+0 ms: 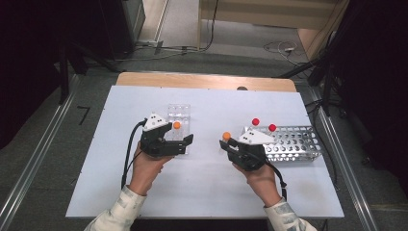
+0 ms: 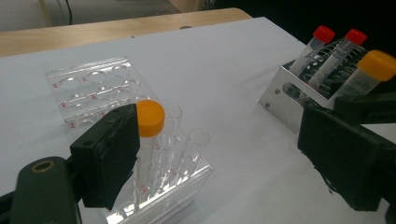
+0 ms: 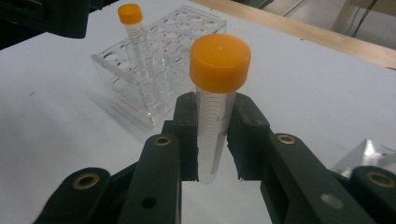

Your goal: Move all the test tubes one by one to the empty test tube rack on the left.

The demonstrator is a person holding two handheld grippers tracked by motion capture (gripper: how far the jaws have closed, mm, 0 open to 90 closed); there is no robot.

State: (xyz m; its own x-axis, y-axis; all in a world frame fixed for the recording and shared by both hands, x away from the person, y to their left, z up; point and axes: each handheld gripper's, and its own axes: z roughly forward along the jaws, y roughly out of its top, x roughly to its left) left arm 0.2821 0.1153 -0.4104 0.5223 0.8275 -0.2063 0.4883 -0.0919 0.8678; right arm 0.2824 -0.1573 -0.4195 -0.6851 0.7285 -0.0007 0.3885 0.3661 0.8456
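Tube [image 3: 212, 135] with an orange cap stands upright, clamped between the right tool's [image 3: 215, 140] jaws, above the tabletop [image 1: 202, 183]. Left tool [image 2: 224, 154] sits spread wide around the clear rack [image 2: 84, 88], where another orange-capped tube [image 2: 149, 135] stands.

We see the white table [image 1: 202, 192] evenly and brightly lit from above while the surrounding floor and side edges of the high view fall into near black, and that view is soft and low in detail. In the gripper views, the nearest jaws blur at the bottom edge, the clear rack [image 2: 154, 186] shows small glints, and shadows under it stay faint and soft.
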